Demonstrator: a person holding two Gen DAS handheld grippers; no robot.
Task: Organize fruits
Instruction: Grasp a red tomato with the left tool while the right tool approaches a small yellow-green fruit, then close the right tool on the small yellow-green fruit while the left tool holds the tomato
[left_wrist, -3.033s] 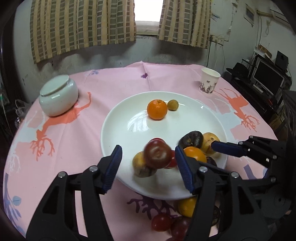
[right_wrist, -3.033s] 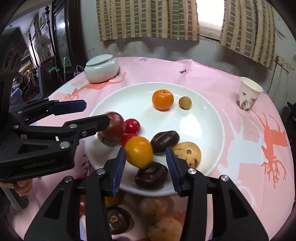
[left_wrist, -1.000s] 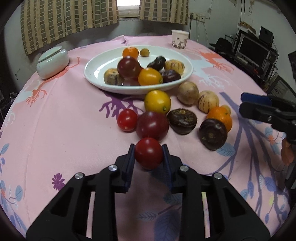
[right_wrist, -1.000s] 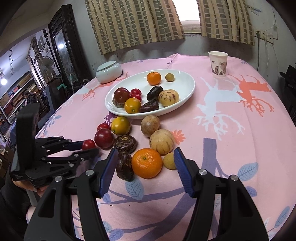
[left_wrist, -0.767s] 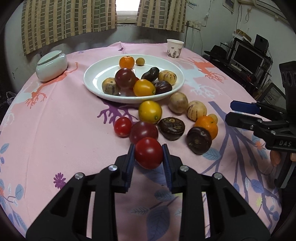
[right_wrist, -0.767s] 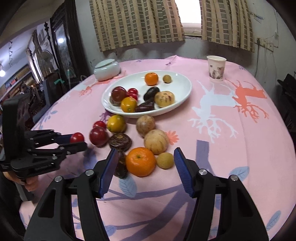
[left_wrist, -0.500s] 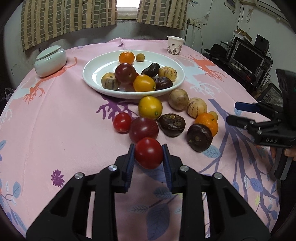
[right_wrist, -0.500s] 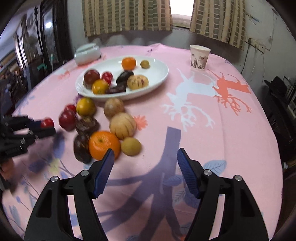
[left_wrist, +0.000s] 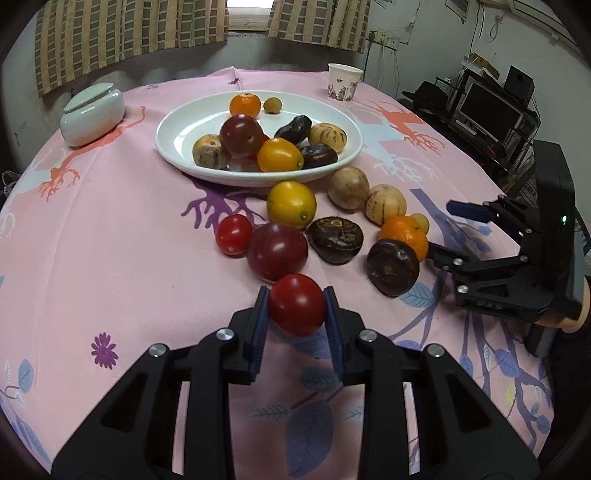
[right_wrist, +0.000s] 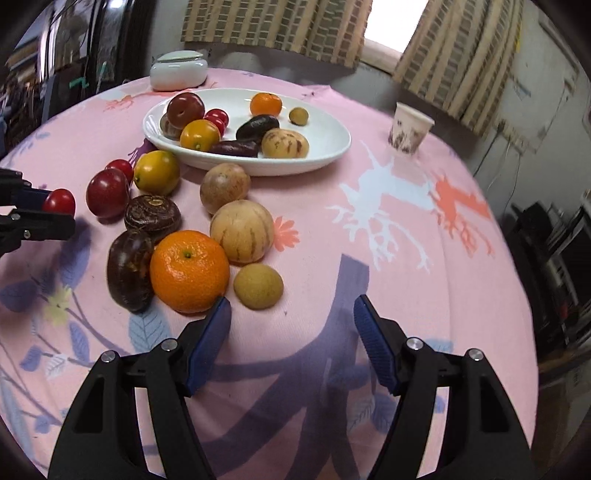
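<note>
My left gripper (left_wrist: 296, 314) is shut on a small red tomato (left_wrist: 297, 309), held just above the pink cloth in front of the loose fruit. That tomato (right_wrist: 59, 201) also shows at the left edge of the right wrist view. My right gripper (right_wrist: 291, 314) is open and empty, low over the cloth just behind an orange (right_wrist: 189, 271) and a small tan fruit (right_wrist: 258, 285). A white plate (left_wrist: 177, 147) further back holds several fruits. Between it and the grippers lie several loose fruits, among them a dark red plum (left_wrist: 277, 251) and a yellow fruit (left_wrist: 291, 204).
A white lidded jar (left_wrist: 92, 113) stands at the far left of the table. A paper cup (left_wrist: 344, 85) stands at the far right. Beyond the table's right edge are a monitor and shelves (left_wrist: 487, 110). A curtained wall lies behind the table.
The left gripper has kept the red tomato and stayed low near the loose fruit. The right gripper has swung in closer and lower beside the orange and the small tan fruit.
</note>
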